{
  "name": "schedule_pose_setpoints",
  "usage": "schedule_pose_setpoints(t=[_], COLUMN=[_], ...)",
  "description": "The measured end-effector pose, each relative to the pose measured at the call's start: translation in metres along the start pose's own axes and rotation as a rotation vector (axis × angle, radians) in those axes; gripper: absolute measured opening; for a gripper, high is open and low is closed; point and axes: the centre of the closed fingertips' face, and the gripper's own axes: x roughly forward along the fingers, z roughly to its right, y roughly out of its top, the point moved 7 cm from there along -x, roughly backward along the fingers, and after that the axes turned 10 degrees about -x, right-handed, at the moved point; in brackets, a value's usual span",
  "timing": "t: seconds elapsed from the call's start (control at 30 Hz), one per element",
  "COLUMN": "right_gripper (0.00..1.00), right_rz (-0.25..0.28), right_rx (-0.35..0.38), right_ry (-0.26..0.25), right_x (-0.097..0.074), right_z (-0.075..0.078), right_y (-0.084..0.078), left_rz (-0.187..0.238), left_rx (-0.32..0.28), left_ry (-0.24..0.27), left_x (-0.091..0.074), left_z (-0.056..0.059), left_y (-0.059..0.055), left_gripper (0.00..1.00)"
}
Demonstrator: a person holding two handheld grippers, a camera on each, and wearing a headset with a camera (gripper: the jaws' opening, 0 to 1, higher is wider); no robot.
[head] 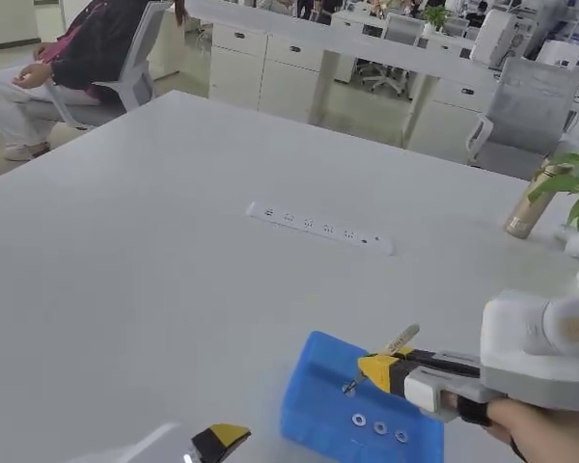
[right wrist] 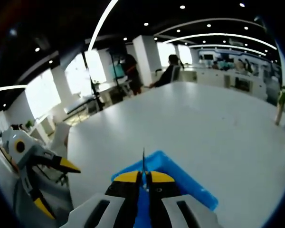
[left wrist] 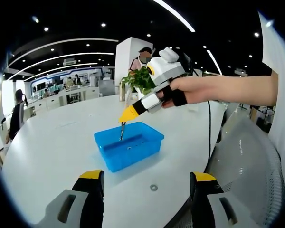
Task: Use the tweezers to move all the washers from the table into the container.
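One washer lies on the white table. It is just in front of the left gripper, between its two jaws. It is on the near side of the blue container, close to it but not touching. Three more washers lie inside the container, just below the right gripper.

The left gripper is wide open and holds nothing. The right gripper is squeezed tight on the tweezers, which stick out past its yellow tips. The tweezers point down into the container, and their tip is low inside it. I cannot tell if a washer is pinched in the tip; it is too small to see.

I think this is the drop step, because the tweezers are over the place where a washer gets let go. The job looks almost done, with one washer that I can see out on the table.

Next, the right gripper needs to rise over the container wall and go to the washer by the left gripper. The washer is flat and thin, so it may slip. The tip should come down on its edge, pinch gently, then lift and carry it to the container.
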Motion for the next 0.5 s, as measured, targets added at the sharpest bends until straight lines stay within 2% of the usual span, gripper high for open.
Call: schedule_pose_setpoints(t=[0.27,0.5], right_gripper=[0.03,0.03], right_rz=[-0.063,-0.093], right_rx=[0.0,0.001], right_ry=[0.017,0.025], right_x=[0.016,0.023], right_z=[0.002,0.004], right_y=[-0.012,-0.019], left_rz=[-0.003,-0.013], left_rx=[-0.004,0.002], left_ry=[0.003,-0.002], left_x=[0.0,0.001], left_z=[-0.001,0.0], left_y=[0.0,-0.002], left_gripper=[0.74,0.73])
